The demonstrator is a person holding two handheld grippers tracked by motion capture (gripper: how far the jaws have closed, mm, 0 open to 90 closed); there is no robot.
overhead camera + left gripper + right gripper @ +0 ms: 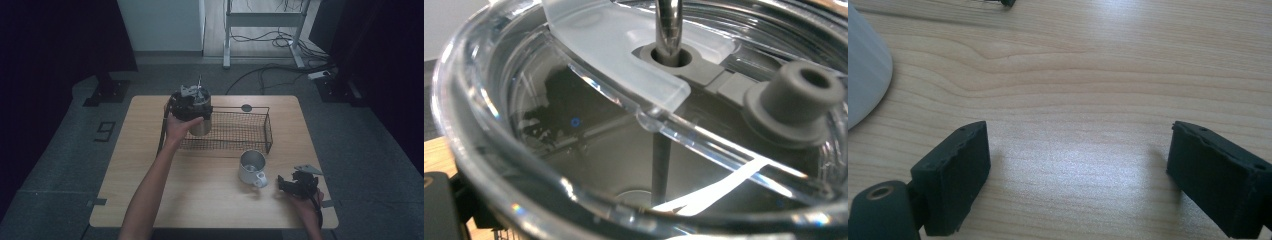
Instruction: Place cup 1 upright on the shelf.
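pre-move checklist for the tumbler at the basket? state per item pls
1. Left tool at the tumbler: ok, hand and tool sit at its top.
2. Left tool's grip on it: cannot tell, its jaws are hidden.
3. Clear lid with metal straw in place: ok.
4. Tumbler's place in the wire basket: ok, at its left end, upright.
5. Right tool free: ok, jaws wide open over bare table.
6. Mug clear of the basket: ok, stands in front of it.
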